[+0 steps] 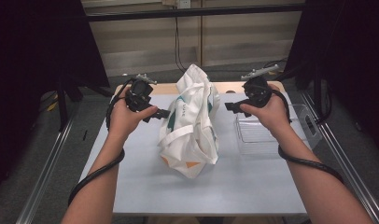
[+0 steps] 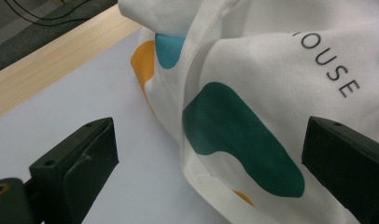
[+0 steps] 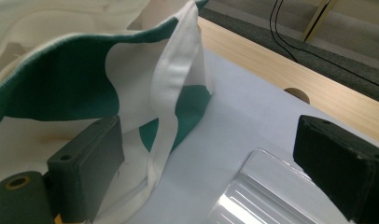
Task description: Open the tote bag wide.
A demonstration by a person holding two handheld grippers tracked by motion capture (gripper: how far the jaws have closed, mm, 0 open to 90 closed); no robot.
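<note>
Pale blue-grey covers the table (image 1: pixel 145 186), with a strip of bare wood along its far edge and dark curtains hanging to either side. Over it the left gripper (image 1: pixel 162 113) is held level, its two black jaws spread wide apart with nothing between them; they point at the tote bag (image 1: pixel 193 126) and sit just beside its left flank, apart from the cloth. In the left gripper view the bag fills the space ahead, white fabric printed with a dark green blob, a blue patch and an orange one, and black capital letters reading "OUSE" (the start of the word is cut off by a fold). The right gripper (image 1: pixel 228 106) mirrors it from the other side, jaws likewise gaping and empty, near the bag's right edge. In the right gripper view a white strap (image 3: pixel 171 98) of the bag hangs down close to one jaw. The bag slumps crumpled in the middle of the table between both tools. A clear plastic tray (image 1: pixel 253 137) lies on the table under the right hand (image 1: pixel 267 112).
</note>
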